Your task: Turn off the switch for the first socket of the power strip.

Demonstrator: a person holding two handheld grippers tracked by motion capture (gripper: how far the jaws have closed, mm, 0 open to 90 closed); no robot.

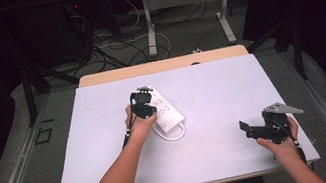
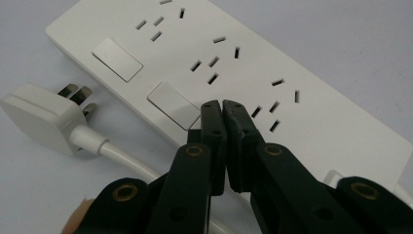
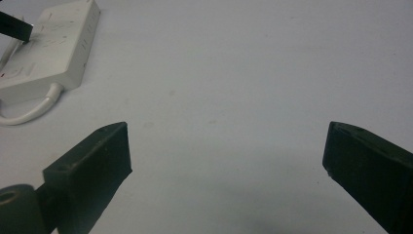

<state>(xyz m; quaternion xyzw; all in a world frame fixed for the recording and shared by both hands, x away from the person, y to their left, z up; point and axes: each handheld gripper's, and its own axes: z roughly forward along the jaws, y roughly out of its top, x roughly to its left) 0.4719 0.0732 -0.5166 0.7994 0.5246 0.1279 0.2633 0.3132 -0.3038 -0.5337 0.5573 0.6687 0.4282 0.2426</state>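
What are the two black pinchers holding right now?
Nothing. The left gripper is shut, its tips over the power strip by a switch; the right gripper is open.

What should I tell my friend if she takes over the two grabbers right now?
Left gripper: shut, nothing between the jaws, tips right at a switch on the white power strip, next to the sockets.
Right gripper: open, holding nothing, over bare table to the right, away from the strip.
The strip's plug lies loose on the table beside it, with its cord looped at the near end.
Done: left tips lined up on the switch.
Left: probably pressing it; whether it has flipped can't be told.
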